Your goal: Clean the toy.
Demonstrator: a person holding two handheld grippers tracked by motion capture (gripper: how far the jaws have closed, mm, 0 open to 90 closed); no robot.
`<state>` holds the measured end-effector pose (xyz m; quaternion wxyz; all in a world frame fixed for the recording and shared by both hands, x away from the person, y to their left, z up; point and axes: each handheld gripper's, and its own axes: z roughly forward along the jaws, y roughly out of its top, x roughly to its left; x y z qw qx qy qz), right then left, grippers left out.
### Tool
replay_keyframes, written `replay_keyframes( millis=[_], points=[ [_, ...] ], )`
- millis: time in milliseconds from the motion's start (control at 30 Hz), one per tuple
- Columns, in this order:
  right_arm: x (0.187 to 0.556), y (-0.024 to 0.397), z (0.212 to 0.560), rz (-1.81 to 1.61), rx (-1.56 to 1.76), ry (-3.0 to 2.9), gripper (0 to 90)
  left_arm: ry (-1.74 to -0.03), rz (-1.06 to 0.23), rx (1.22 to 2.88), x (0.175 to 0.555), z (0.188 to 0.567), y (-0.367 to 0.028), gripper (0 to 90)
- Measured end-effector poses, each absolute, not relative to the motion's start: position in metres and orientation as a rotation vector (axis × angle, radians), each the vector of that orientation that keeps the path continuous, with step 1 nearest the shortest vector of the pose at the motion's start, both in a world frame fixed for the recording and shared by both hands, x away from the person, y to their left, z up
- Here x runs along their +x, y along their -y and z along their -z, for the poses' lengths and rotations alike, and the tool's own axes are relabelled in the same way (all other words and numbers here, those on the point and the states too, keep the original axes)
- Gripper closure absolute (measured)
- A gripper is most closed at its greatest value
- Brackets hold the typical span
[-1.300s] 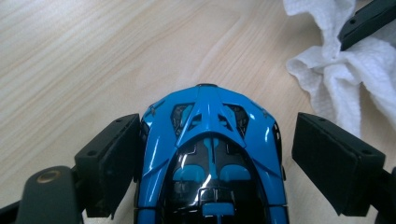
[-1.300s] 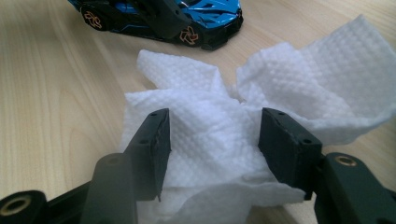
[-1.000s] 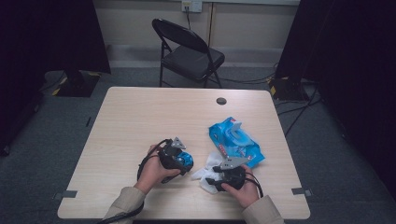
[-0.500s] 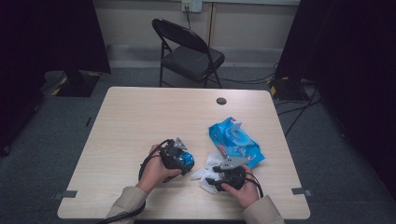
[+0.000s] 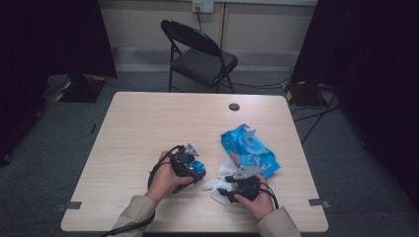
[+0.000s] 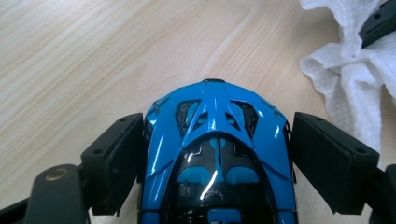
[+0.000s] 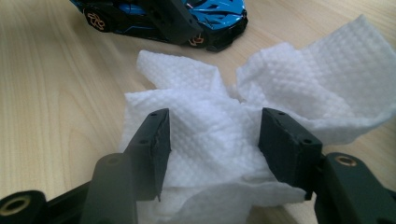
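Near the bench's [image 5: 148, 128] front edge, my left hand-held gripper [image 5: 190, 160] clamps the blue toy car [image 6: 217, 154] by its sides: glossy, rigid, likely slippery. My right hand-held gripper [image 7: 212, 140], jaws apart, straddles the soft, light white wipe [image 7: 210, 130] just right of the car; pinch its bunched middle.

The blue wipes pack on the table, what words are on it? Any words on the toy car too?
Blue wipes pack: it has red and white print, too small and blurred to read.
Blue toy car: no words or numbers to read.
White wipe: nothing written on it.
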<state>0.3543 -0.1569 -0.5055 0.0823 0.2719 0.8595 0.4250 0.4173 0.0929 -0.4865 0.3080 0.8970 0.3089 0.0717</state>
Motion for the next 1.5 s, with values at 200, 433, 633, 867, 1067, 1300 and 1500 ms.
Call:
replay_keyframes(
  millis=[200,433,633,867,1067,1300,1500],
  points=[
    [0.354,0.157,0.506,-1.272,0.814,-2.567,43.1,-0.838,-0.205,2.386,0.418,0.488,-0.090,21.4],
    [0.354,0.157,0.506,-1.272,0.816,-2.567,43.1,-0.845,-0.223,2.388,0.417,0.488,-0.089,24.3],
    [0.354,0.157,0.506,-1.269,0.814,-2.565,43.1,-0.856,-0.221,2.373,0.416,0.488,-0.091,24.6],
    [0.354,0.157,0.506,-1.270,0.816,-2.565,43.2,-0.859,-0.223,2.337,0.413,0.483,-0.098,24.7],
    [0.354,0.157,0.506,-1.271,0.818,-2.566,43.2,-0.857,-0.222,2.328,0.412,0.480,-0.102,24.7],
    [0.354,0.157,0.506,-1.271,0.819,-2.565,43.1,-0.858,-0.220,2.284,0.410,0.473,-0.108,24.8],
    [0.355,0.157,0.506,-1.273,0.821,-2.565,43.2,-0.852,-0.220,2.266,0.410,0.469,-0.111,24.8]
  ],
)
